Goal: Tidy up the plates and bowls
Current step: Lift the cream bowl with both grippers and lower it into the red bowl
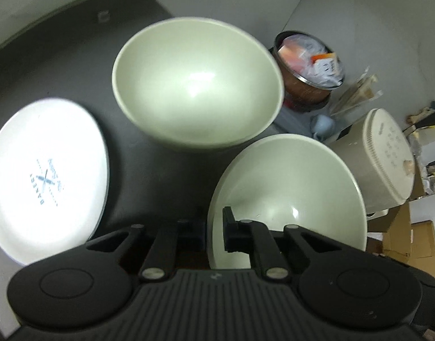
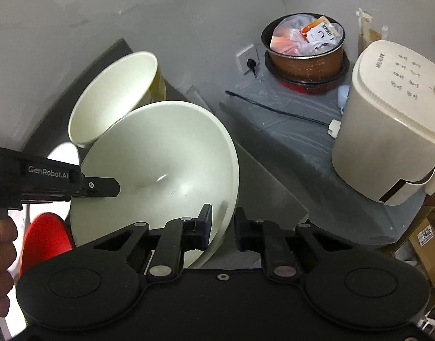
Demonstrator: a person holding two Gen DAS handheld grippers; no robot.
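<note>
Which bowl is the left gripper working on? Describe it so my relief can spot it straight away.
Start at the dark countertop. Two pale green bowls sit there, right of a white printed plate. It's the near bowl, with the left gripper straddling its rim, beside the cream appliance; the far bowl stands untouched.

On the dark counter [image 1: 138, 170], seen from the left wrist, a plate [image 1: 47, 179] lies at the left, a deep bowl [image 1: 194, 85] stands behind the centre, and a wide bowl [image 1: 288, 199] sits at the right front, its rim just beside the deep bowl's. Beyond the counter's right edge, on a lower surface [image 2: 288, 142], a pot [image 2: 304, 54] holding plastic bags [image 2: 300, 35] stands farthest back, near a wall socket [image 2: 247, 58] to its left. A rice cooker [image 2: 388, 122] stands in front and to the right of the pot, with a small cup [image 1: 322, 126] between them. Cardboard boxes [image 1: 410, 241] lie at the far right, below the cooker.
</note>
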